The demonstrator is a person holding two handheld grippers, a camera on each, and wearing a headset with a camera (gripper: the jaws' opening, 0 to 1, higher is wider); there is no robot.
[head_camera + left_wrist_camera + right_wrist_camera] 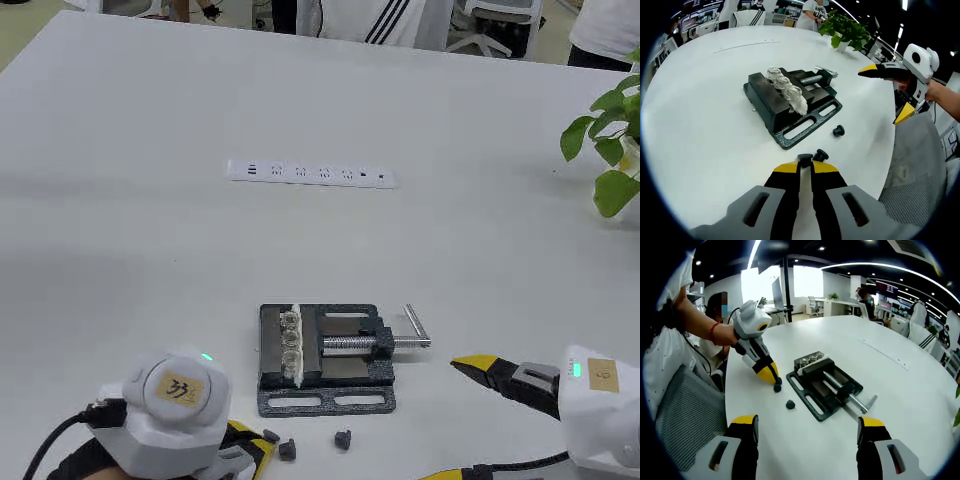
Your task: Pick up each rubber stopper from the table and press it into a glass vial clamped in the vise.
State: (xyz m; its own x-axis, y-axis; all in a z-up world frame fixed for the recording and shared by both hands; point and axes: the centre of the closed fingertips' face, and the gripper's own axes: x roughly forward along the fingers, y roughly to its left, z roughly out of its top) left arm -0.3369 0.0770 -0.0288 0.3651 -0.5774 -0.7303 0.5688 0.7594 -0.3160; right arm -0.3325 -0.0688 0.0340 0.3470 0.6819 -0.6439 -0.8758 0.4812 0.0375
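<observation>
Head view showed a vise [325, 402] on the white table [150, 250], with three glass vials [291, 340] clamped in a row between its plates. Three stoppers [343, 439] lay on the table just in front of the vise. The left gripper [250, 452] sat low beside two of them. The right gripper [447, 420] hung to the vise's right, jaws wide apart and empty. Left gripper view showed its jaws nearly together with the nearest stopper [805, 159] at their tips; whether it was pinched could not be told. Right gripper view showed its own jaws spread, the vise beyond them.
</observation>
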